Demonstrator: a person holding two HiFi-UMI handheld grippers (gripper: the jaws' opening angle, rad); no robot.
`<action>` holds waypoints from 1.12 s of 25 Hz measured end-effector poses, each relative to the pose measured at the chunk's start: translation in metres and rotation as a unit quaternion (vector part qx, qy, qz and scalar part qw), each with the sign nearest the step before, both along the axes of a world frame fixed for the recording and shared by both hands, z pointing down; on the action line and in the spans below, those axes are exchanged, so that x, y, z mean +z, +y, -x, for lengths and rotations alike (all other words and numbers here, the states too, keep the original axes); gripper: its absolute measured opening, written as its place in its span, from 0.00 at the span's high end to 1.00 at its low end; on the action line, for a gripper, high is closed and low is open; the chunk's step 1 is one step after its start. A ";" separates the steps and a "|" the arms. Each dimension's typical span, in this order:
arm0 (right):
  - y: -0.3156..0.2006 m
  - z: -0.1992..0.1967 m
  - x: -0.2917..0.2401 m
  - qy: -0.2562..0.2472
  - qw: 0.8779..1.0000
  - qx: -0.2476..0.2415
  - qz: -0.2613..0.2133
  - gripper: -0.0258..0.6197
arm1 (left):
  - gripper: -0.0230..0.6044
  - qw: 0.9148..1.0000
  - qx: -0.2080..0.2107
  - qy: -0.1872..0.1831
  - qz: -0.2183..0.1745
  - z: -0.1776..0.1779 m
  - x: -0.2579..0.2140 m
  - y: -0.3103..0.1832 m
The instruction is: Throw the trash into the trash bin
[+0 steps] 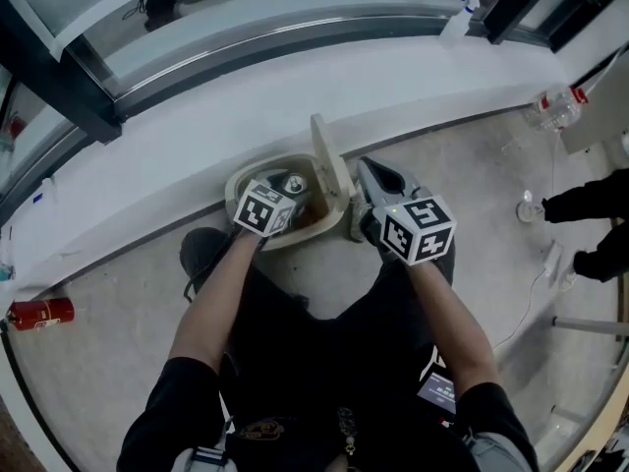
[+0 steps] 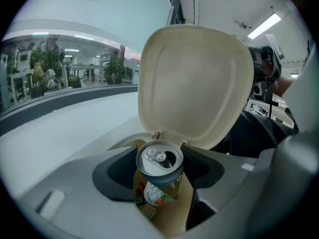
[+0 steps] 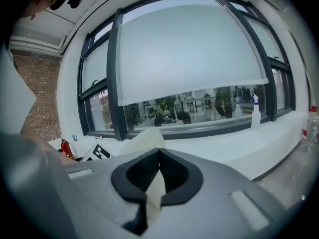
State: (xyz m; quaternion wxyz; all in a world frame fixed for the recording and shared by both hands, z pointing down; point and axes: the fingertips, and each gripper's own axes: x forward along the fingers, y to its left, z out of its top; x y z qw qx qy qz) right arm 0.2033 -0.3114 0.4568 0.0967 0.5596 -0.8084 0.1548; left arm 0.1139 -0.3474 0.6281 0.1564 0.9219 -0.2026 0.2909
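Note:
A cream trash bin point(image 1: 239, 187) stands on the floor against the white ledge, its lid point(image 1: 331, 168) raised upright. My left gripper point(image 1: 291, 197) is shut on a silver-topped drink can point(image 1: 295, 182) and holds it just above the bin's mouth. In the left gripper view the can point(image 2: 159, 166) sits upright between the jaws of the left gripper point(image 2: 159, 185), with the lid point(image 2: 194, 83) behind it and the brown inside of the bin point(image 2: 172, 215) below. My right gripper point(image 1: 366, 173) is shut on the lid's edge point(image 3: 155, 190) and keeps it up.
A red fire extinguisher point(image 1: 41, 313) lies on the floor at the left. A spray bottle point(image 1: 460, 16) stands on the ledge, and a plastic bottle point(image 1: 555, 109) sits at the right. Another person's dark sleeves point(image 1: 590, 205) and a white cable point(image 1: 531, 293) are on the right.

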 end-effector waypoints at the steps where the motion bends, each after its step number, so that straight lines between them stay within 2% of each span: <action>1: 0.001 0.001 0.003 -0.001 1.000 -0.003 0.004 0.96 | 0.52 1.000 0.002 -0.006 0.006 -0.001 0.005 0.001; 3: 0.002 0.001 0.009 -0.002 1.000 -0.007 0.010 0.96 | 0.52 1.000 0.008 -0.017 0.019 -0.003 0.015 0.003; 7: 0.002 -0.001 0.015 -0.006 1.000 -0.011 0.016 0.96 | 0.40 0.999 0.017 -0.028 0.032 -0.005 0.023 0.005; 12: 0.001 0.009 0.007 0.001 0.999 -0.040 -0.007 0.96 | 0.40 1.000 0.018 -0.007 0.018 -0.007 0.009 0.005; 14: -0.001 0.015 0.002 0.004 0.999 -0.051 -0.016 0.96 | 0.47 1.000 0.021 0.004 -0.002 -0.006 -0.006 0.002; 19: -0.004 0.018 -0.003 0.000 0.998 -0.066 -0.017 0.96 | 0.95 0.998 0.022 0.032 -0.045 -0.001 -0.043 0.004; 24: -0.014 0.031 -0.003 -0.018 0.996 -0.090 -0.013 0.96 | 0.95 0.997 0.007 0.037 -0.074 0.016 -0.070 -0.001; 28: -0.016 0.050 -0.001 -0.009 0.994 -0.113 -0.010 0.96 | 0.95 0.993 -0.013 0.021 -0.112 0.037 -0.087 -0.006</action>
